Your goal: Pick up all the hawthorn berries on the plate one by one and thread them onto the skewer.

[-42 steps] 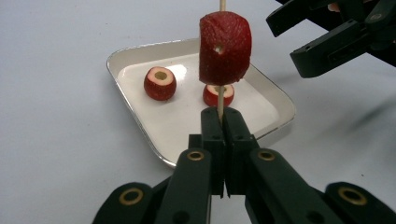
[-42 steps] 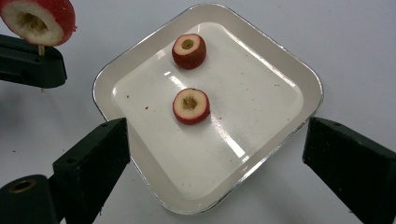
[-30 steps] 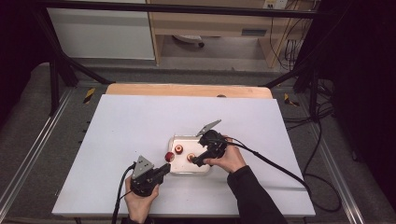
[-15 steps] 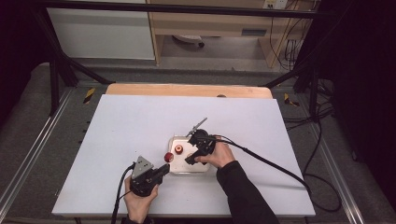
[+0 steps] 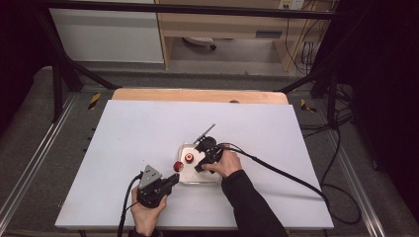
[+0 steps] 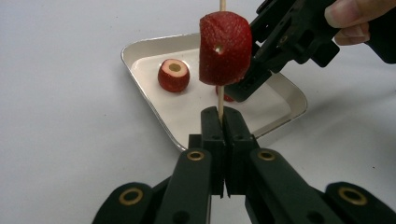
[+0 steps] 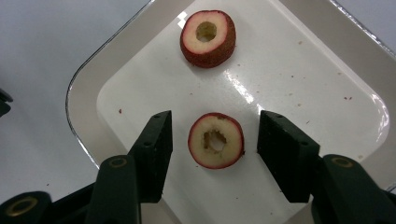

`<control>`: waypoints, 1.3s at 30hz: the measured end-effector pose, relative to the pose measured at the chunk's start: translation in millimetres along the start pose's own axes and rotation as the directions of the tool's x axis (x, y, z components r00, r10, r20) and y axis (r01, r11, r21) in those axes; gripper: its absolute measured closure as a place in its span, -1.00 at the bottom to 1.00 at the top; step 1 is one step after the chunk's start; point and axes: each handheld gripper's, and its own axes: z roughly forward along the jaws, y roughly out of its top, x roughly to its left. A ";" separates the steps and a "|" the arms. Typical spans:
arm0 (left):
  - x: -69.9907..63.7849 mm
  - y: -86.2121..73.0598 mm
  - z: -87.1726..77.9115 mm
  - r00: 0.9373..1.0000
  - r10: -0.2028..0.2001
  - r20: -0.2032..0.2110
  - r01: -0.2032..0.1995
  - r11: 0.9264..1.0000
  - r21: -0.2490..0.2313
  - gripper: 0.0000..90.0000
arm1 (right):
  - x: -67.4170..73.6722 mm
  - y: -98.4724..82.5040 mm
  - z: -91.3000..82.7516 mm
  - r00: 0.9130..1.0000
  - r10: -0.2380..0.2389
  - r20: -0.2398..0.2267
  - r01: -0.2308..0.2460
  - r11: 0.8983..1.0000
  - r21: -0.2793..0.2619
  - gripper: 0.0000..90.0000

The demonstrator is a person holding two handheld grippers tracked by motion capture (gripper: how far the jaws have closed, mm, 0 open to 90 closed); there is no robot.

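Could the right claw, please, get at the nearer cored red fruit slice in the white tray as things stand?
Probably yes: the right claw already straddles the cored red fruit slice, jaws closing in but not touching, nothing between.

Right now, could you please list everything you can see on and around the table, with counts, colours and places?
Fruit slices: three, red-skinned; one on the skewer, two in the tray.
Skewer: one, wooden, upright in the left gripper.
Tray: one, white, table centre.
Table: one, white top.
Left gripper: black, shut on the skewer.
Right gripper: black, jaws just been closing, either side of the near slice, not touching.
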 end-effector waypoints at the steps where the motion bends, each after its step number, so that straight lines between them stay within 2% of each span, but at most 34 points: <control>1: -0.1 0.0 0.1 1.000 0.003 0.000 -0.003 1.000 0.001 0.97 | 0.5 0.2 0.8 1.000 0.007 0.001 -0.007 1.000 0.004 0.05; 11: -0.2 -0.5 0.0 1.000 0.000 0.002 0.000 1.000 -0.002 0.97 | 1.6 1.8 3.0 1.000 0.022 0.021 -0.022 1.000 0.010 0.20; 20: 0.2 -1.1 0.2 1.000 -0.002 0.002 0.002 1.000 0.000 0.97 | 1.5 1.9 5.1 0.999 0.047 0.019 -0.048 0.999 0.026 0.35; 29: -0.6 -0.5 1.0 1.000 -0.003 0.005 0.003 1.000 -0.003 0.97 | 0.9 1.9 0.2 0.998 0.060 0.012 -0.060 0.998 0.032 0.37; 34: -2.8 -0.2 1.9 1.000 -0.005 0.011 0.005 1.000 -0.006 0.97 | -0.3 2.2 -15.8 0.998 0.066 -0.007 -0.066 0.997 -0.036 0.38; 36: -4.1 -0.2 2.3 1.000 -0.003 0.011 0.003 1.000 -0.008 0.97 | -0.6 2.3 -24.4 0.996 0.081 -0.024 -0.082 0.993 -0.085 0.38; 39: -5.9 -0.1 2.6 1.000 -0.011 0.019 0.011 1.000 -0.014 0.97 | 0.1 1.3 -37.2 0.995 0.093 -0.048 -0.100 0.980 -0.170 0.38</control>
